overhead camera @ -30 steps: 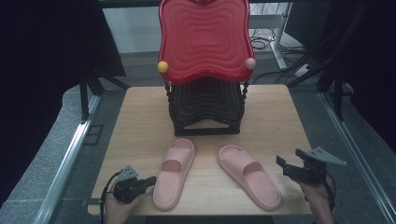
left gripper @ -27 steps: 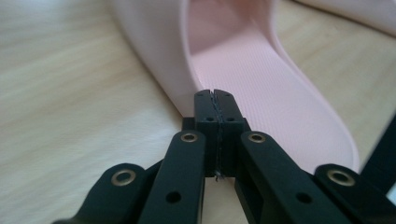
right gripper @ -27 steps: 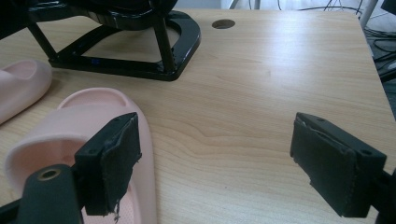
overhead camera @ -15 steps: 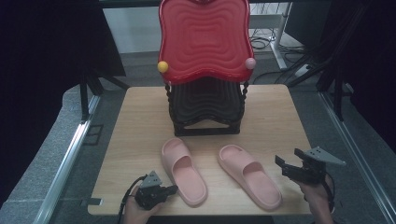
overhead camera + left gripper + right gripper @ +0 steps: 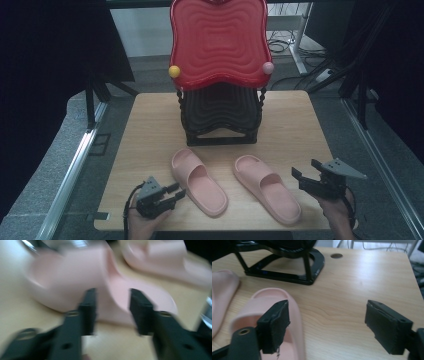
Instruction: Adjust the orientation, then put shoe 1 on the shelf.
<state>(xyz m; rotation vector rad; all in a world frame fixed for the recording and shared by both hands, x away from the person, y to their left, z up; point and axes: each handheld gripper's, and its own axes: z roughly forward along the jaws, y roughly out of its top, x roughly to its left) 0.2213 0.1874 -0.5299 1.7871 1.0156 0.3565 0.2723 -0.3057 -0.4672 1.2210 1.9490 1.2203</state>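
Two pink slippers lie side by side on the wooden table (image 5: 295,120), toes toward the far side. My left gripper (image 5: 178,191) sits just left of the left slipper's (image 5: 199,181) heel. Its jaws have just been opening and stand apart, pressing on nothing. In the blurred left gripper view the left gripper (image 5: 112,310) points at the left slipper's (image 5: 75,275) side, with the right slipper (image 5: 170,260) beyond. My right gripper (image 5: 305,169) hovers right of the right slipper (image 5: 267,194). Its wide jaws have just been closing slightly, with bare table between them (image 5: 327,322).
A black stand (image 5: 220,112) topped by a red wavy panel (image 5: 217,42) occupies the table's far middle. Its base (image 5: 287,275) lies beyond the right slipper (image 5: 262,300). The near table edge runs just below both hands.
The left slipper's heel swung to the right, so it now lies parallel to the other. My left gripper then let go, opened, and drew back a little. The right hand stayed put.
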